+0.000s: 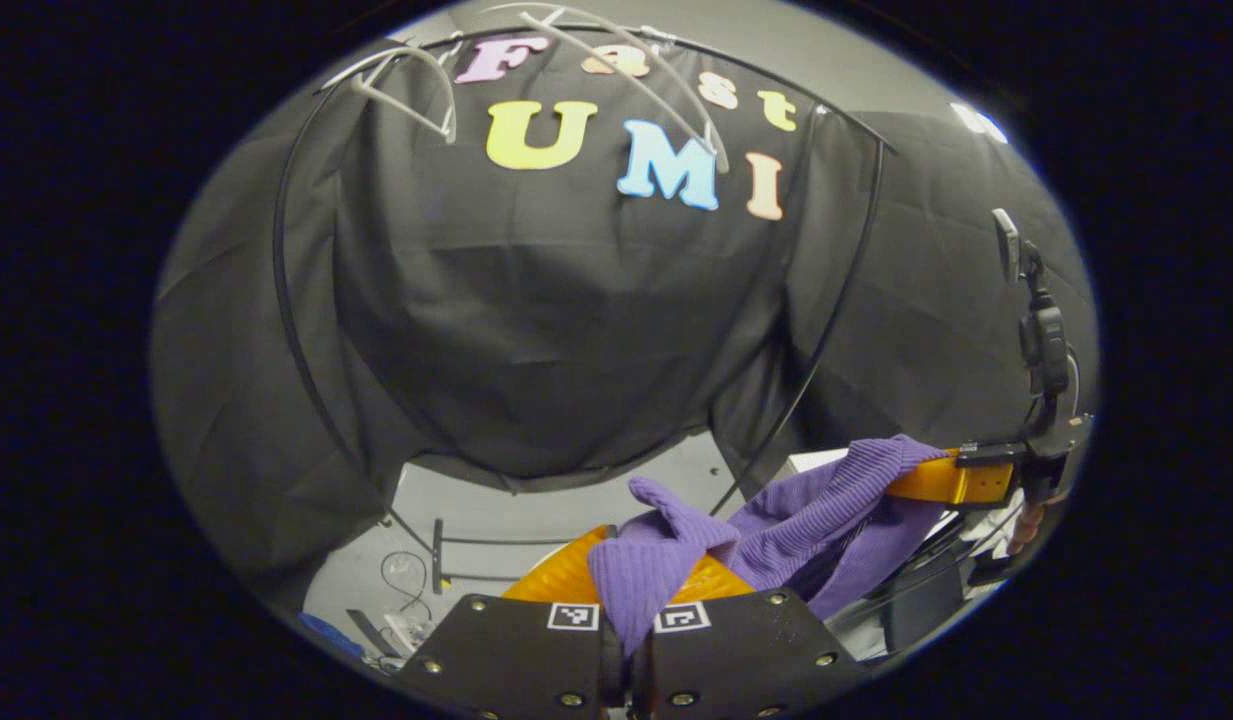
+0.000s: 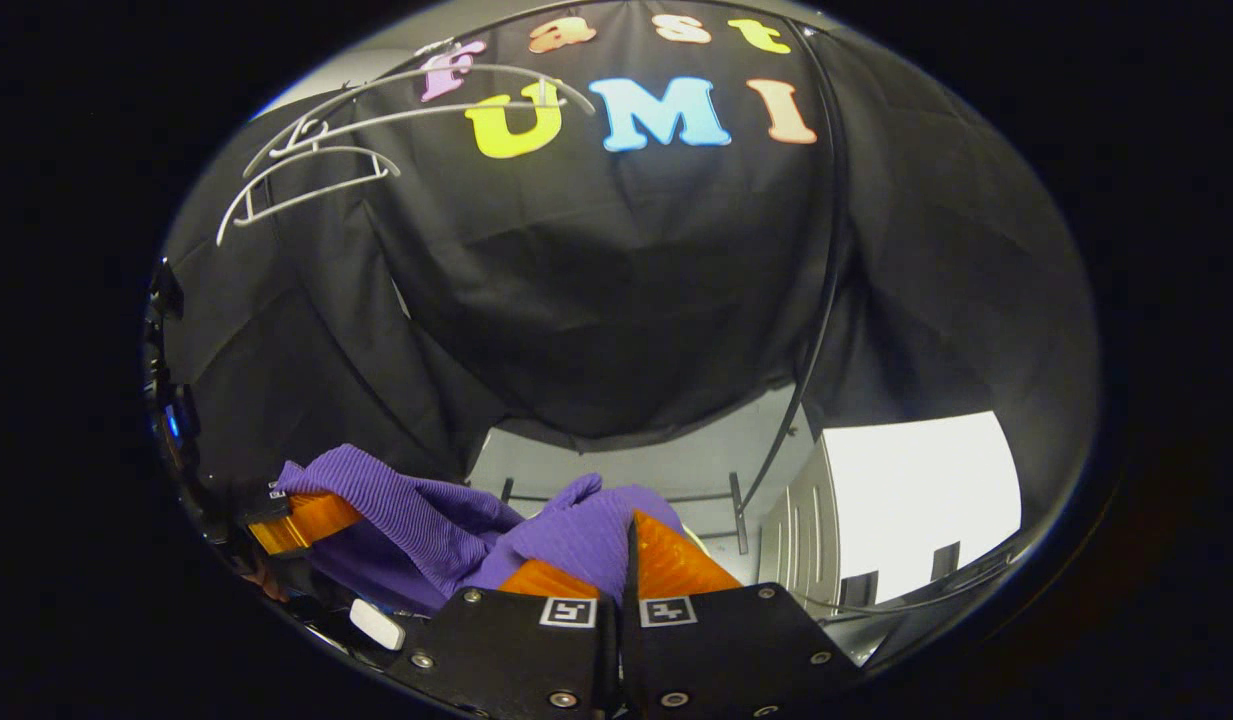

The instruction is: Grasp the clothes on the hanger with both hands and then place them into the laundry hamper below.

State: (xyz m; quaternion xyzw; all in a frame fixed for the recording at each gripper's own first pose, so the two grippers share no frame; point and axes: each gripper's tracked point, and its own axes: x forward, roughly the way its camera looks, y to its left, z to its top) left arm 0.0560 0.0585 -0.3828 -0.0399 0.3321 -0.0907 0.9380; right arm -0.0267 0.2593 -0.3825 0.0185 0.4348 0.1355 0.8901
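Below bare hangers [image 1: 416, 90], both claws [image 1: 628, 590] [image 2: 616, 560] pinch the purple knit [image 1: 776, 520].

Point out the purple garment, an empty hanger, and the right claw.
Purple garment [image 1: 816, 510]: left gripper view, on the ribbed cloth stretched between the claws.
Hanger [image 2: 306, 180]: right gripper view, on its pale lower bar.
Right claw [image 2: 626, 550]: right gripper view, between its fingertips pinching the garment.

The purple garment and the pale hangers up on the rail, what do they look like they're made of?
Purple ribbed garment: looks like soft knitted fabric, matte, with fine parallel ribs, bunching where each hand-held gripper pinches it. Pale curved hangers: thin, smooth, light-coloured bars, probably plastic or coated wire; the look leaves that open.
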